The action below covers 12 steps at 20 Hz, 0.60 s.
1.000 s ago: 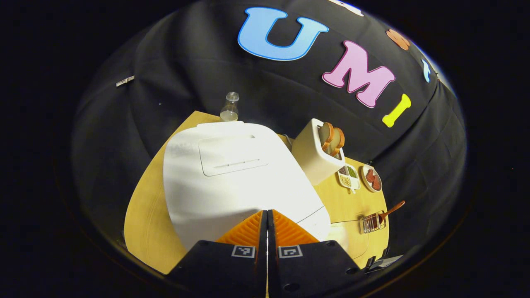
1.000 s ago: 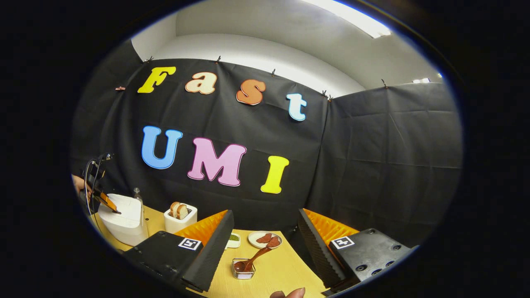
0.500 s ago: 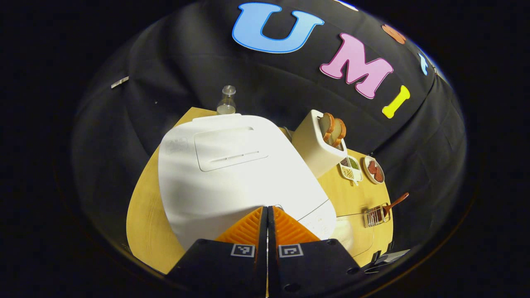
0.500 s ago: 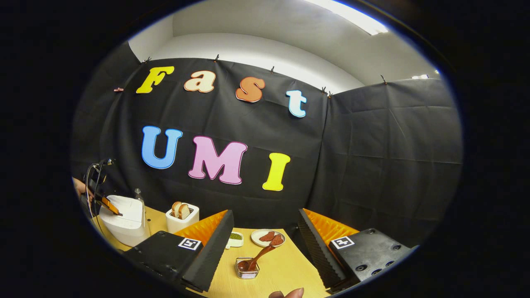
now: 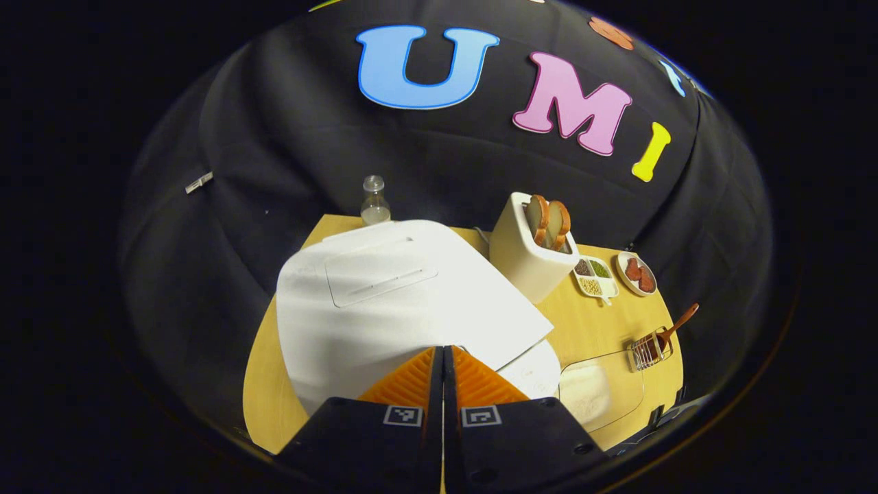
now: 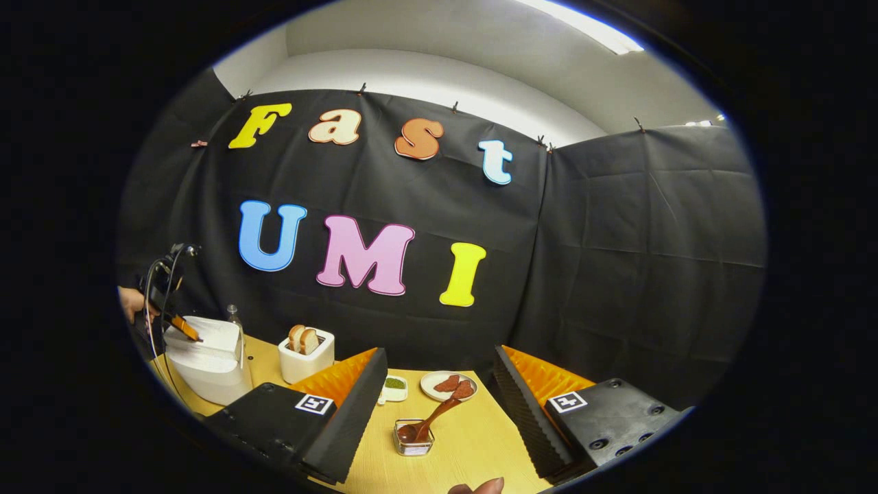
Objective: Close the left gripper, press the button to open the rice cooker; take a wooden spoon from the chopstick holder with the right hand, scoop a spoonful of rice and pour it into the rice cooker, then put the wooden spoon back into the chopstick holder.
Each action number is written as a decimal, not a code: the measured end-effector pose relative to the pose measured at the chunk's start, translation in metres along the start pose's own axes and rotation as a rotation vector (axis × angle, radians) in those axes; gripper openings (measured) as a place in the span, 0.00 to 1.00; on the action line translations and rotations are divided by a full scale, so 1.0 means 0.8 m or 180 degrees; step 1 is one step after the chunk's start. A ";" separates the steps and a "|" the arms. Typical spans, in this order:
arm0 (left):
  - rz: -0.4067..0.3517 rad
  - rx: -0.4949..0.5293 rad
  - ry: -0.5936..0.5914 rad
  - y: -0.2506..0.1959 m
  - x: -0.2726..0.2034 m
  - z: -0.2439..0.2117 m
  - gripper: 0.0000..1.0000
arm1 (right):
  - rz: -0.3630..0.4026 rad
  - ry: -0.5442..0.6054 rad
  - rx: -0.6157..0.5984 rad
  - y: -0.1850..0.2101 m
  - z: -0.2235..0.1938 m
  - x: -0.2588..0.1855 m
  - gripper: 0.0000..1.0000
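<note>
So this is the button-press step. The left gripper (image 5: 443,357) has its jaws squeezed together with nothing between them, tips right down on the front edge of the cooker (image 5: 384,295). The lid looks like it's just starting to lift; there's a gap along its front-right edge in the left gripper view, and in the right gripper view the cooker (image 6: 206,360) shows a seam too. I'd say the latch has let go, but the lid isn't up yet.

The right gripper (image 6: 439,405) sits wide open, holding nothing. The spoon (image 6: 429,422) stands in the holder (image 6: 413,439) on the table (image 6: 473,446) just ahead, between the jaws and a bit left of centre, handle leaning toward the right jaw.

My guess for next: back the left off so the lid can swing, then bring the right forward and down to pinch the spoon handle. The rice tray (image 5: 597,391) is just right of the left jaws.

Writing: can't make out any brand on the cooker, too small.
</note>
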State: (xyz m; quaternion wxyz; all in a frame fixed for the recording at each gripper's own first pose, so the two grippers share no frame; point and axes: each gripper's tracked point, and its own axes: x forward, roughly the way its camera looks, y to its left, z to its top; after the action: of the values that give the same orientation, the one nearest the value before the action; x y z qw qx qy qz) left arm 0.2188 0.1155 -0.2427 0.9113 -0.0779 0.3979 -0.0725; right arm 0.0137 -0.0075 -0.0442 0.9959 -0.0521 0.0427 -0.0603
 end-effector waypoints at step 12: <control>0.0339 -0.0123 -0.1119 0.032 -0.074 0.135 0.07 | -0.0025 0.0029 0.0017 -0.024 -0.009 0.006 0.98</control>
State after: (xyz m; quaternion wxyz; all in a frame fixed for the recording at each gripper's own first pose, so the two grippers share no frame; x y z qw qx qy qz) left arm 0.2600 0.1613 -0.1331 0.9676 -0.0857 0.2374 -0.0018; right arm 0.0159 -0.0278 -0.0497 0.9956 -0.0494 0.0469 -0.0645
